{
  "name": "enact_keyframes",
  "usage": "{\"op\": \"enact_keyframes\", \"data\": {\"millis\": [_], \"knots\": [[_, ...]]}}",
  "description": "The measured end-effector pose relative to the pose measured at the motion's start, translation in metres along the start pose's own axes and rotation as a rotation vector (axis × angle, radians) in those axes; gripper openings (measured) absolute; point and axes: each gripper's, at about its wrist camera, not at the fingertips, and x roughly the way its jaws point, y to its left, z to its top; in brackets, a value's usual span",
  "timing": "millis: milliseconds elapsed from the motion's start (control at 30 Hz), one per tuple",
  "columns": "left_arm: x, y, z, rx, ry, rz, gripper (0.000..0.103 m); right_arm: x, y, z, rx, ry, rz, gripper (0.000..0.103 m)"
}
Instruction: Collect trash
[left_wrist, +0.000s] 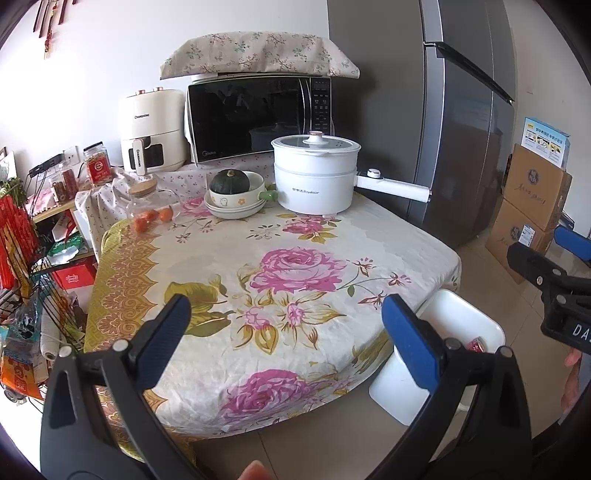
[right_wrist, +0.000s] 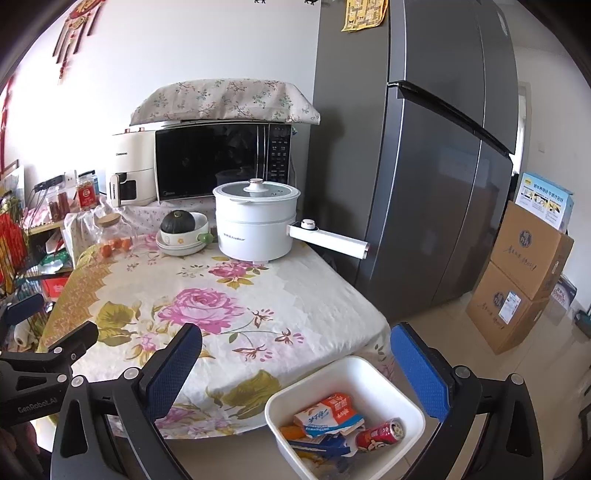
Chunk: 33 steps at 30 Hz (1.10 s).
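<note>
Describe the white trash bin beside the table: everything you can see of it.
The white bin is a squarish, open-topped tub with rounded corners and smooth, plastic-looking walls. It stands upright on the tiled floor, right by the corner of the flowered tablecloth; whether they touch is unclear. Inside lie a crumpled orange, white and blue wrapper, a red can on its side and some blue packaging. The left wrist view shows only part of the bin, with the can peeking over its rim. No gripper touches it.

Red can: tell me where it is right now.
In the right wrist view the red can lies inside the white bin on the floor, beside the crumpled wrapper, off the table's near corner.
</note>
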Motion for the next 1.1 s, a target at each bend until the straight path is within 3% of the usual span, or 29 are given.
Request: {"op": "enact_keyframes", "data": {"millis": [1100], "knots": [[-0.0001, 0.0001, 0.0004, -0.029, 0.027, -0.051, 0.103, 0.0081, -0.0086, -0.0032, 0.055, 0.044, 0.001, 0.103]]}}
